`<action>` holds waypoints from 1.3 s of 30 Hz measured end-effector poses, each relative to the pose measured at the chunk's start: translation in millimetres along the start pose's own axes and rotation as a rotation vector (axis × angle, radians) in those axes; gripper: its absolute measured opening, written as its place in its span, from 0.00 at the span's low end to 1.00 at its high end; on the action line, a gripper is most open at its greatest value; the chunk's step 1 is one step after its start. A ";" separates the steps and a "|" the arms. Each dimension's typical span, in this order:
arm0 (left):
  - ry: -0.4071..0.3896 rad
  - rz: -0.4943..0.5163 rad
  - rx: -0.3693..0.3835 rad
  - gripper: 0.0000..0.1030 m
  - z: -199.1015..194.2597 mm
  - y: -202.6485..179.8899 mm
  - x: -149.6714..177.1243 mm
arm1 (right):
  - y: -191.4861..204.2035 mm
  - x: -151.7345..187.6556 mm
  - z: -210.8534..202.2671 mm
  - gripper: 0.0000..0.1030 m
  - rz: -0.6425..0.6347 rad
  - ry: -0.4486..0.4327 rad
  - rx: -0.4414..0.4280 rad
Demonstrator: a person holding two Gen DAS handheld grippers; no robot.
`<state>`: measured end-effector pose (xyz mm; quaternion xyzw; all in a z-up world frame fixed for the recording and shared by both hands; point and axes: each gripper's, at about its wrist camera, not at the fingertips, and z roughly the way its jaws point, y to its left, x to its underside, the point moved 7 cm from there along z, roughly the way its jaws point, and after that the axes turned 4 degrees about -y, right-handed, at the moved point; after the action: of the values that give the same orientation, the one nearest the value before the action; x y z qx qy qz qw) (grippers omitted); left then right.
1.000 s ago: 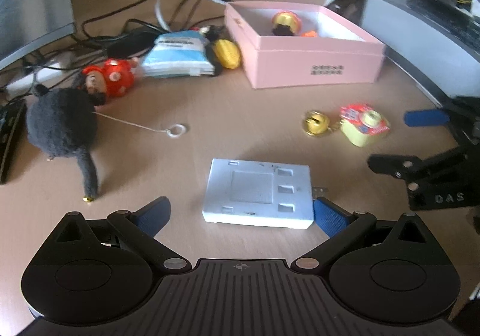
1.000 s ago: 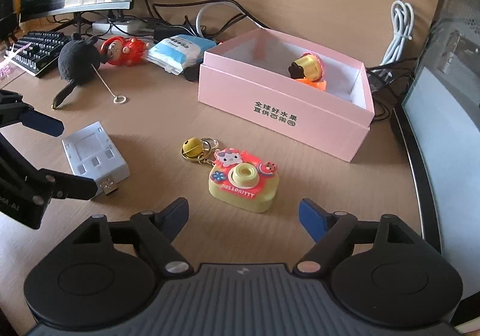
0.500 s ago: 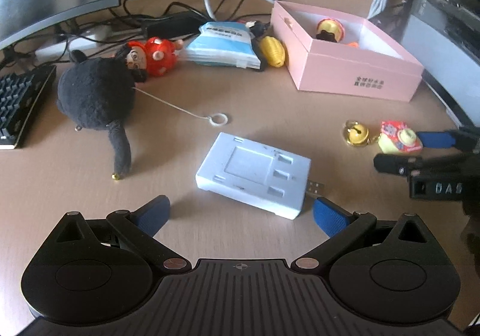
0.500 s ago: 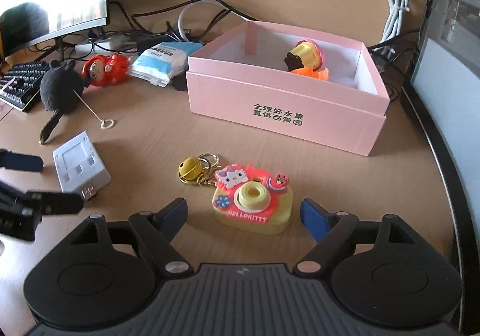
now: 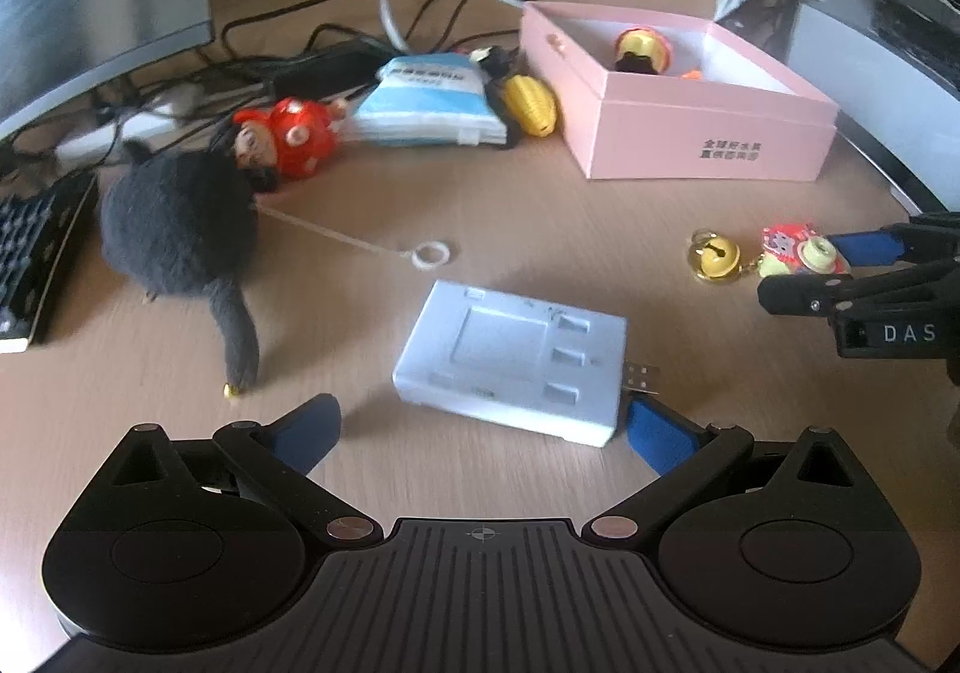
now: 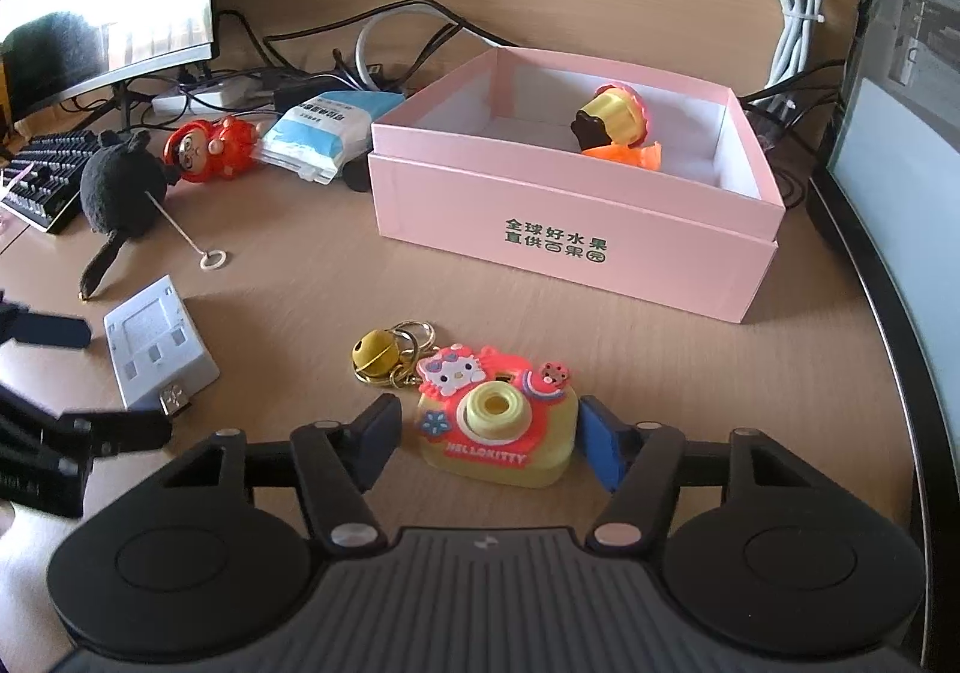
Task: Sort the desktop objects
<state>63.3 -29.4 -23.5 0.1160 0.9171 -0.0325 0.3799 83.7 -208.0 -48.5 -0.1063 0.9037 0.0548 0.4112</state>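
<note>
A yellow and red toy camera keychain (image 6: 501, 424) with a gold bell (image 6: 375, 356) lies on the desk between the open fingers of my right gripper (image 6: 486, 445); the fingers stand close on both sides of it. It also shows in the left wrist view (image 5: 801, 253). A white card-reader box (image 5: 513, 370) with a USB plug lies just ahead of my open, empty left gripper (image 5: 480, 427). An open pink box (image 6: 570, 181) holds a small yellow and orange toy (image 6: 618, 126).
A black plush (image 5: 174, 223) with a string and ring, a red doll (image 5: 282, 135), a blue tissue pack (image 5: 426, 99) and a yellow toy (image 5: 528, 102) lie behind. Cables, a monitor (image 6: 108, 0) and a keyboard (image 5: 36, 259) are at the left; a computer case (image 5: 882, 12) stands at the right.
My right gripper moved forward so that its fingers now flank the toy camera, and they have narrowed. My left gripper shifted and turned slightly around the white box.
</note>
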 end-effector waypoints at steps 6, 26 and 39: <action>0.003 0.042 0.029 1.00 7.7 -3.7 -8.9 | 0.5 2.3 -1.5 0.63 -0.006 -0.005 0.001; -0.072 0.174 0.068 0.80 -35.2 -38.8 -9.6 | 5.7 3.3 -27.1 0.56 -0.065 0.003 -0.024; -0.379 0.153 0.131 0.80 -117.6 -57.3 -96.1 | -16.8 -91.8 -179.9 0.55 -0.139 -0.366 0.006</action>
<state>34.4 -85.8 126.0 0.2017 0.8136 -0.0843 0.5387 14.8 -244.3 138.6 -0.1558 0.8045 0.0420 0.5716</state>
